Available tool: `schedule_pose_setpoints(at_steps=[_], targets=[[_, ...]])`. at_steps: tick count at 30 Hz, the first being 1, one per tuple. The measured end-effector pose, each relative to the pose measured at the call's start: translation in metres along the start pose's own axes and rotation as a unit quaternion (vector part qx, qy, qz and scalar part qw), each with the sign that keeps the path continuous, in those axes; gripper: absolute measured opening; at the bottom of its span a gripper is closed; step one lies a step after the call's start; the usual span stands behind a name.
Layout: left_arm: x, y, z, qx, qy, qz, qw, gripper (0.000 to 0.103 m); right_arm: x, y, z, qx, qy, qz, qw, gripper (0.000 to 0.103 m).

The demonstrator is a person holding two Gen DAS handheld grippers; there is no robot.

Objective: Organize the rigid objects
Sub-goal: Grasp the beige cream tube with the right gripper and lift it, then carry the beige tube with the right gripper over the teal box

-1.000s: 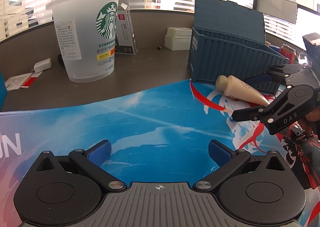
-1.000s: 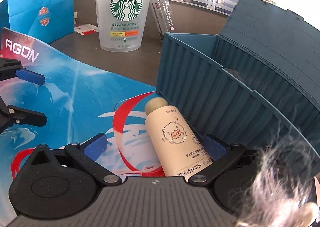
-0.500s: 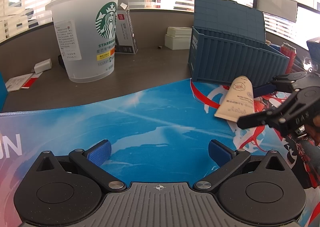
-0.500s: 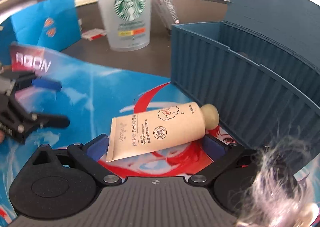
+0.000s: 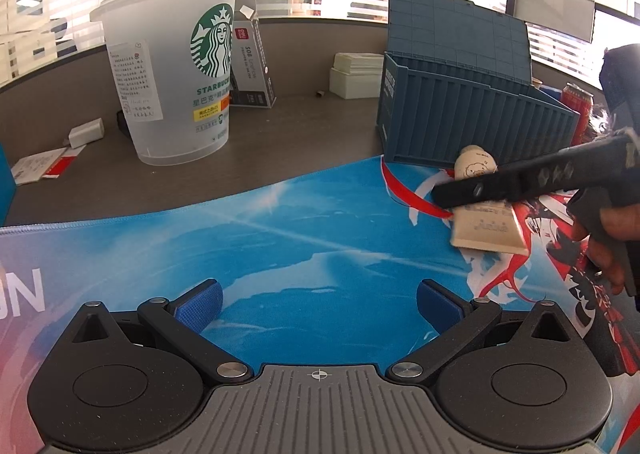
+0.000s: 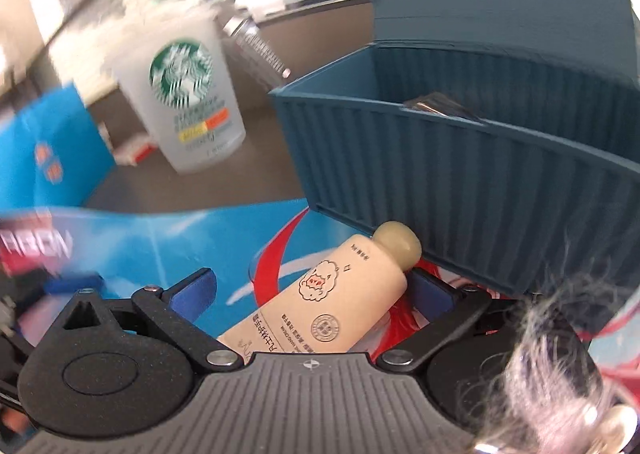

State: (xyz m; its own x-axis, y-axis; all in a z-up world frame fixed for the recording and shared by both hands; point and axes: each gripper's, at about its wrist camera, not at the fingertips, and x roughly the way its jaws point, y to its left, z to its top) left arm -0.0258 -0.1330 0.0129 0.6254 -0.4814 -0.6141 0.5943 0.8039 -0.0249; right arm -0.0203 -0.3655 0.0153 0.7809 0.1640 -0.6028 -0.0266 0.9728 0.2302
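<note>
Worktop (image 5: 312,125) of dark grey carries a blue printed mat (image 5: 280,246), and at the mat's far right edge stands a dark blue container-shaped box (image 6: 480,189) with ribbed walls and its lid tipped up behind. Well to the box's left stands a frosted Starbucks cup (image 5: 176,77), upright. The left tool (image 5: 318,300) hovers over bare mat with its blue pads spread wide and nothing between them. The right tool (image 6: 312,290) is likewise spread; a cream hand-cream tube (image 6: 320,306) lies between its pads, closer to the right pad, though whether either pad touches it cannot be told. The tube's long axis runs diagonally in the right wrist view, rounded cap (image 6: 398,242) pointing up and right toward the box wall and just short of it, flat crimped end back under the tool body. It is a pale beige tube (a small sheep drawing and dark printed text on its face) lying flat on the mat's red swirl; in the left wrist view the tube (image 5: 486,225) shows its crimped end nearest, partly crossed by the right tool's finger.
</note>
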Motion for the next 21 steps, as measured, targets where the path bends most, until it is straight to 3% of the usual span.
schedule_pose_setpoints(at_steps=[3, 7, 15, 21], targets=[[0.0, 0.0, 0.0, 0.0, 0.0, 0.002, 1.0, 0.103, 0.007, 0.017, -0.002, -0.069, 0.007, -0.026, 0.997, 0.087], [0.001, -0.001, 0.0, 0.001, 0.001, 0.005, 1.0, 0.103, 0.011, 0.027, -0.002, -0.122, 0.003, -0.031, 0.992, 0.043], [0.001, -0.002, 0.0, 0.003, 0.003, 0.011, 0.9999, 0.103, 0.008, 0.038, -0.005, -0.169, 0.015, -0.007, 0.986, 0.041], [0.001, -0.002, 0.0, 0.005, 0.003, 0.012, 0.9999, 0.103, 0.001, 0.037, -0.009, -0.157, 0.013, 0.009, 0.987, 0.041]])
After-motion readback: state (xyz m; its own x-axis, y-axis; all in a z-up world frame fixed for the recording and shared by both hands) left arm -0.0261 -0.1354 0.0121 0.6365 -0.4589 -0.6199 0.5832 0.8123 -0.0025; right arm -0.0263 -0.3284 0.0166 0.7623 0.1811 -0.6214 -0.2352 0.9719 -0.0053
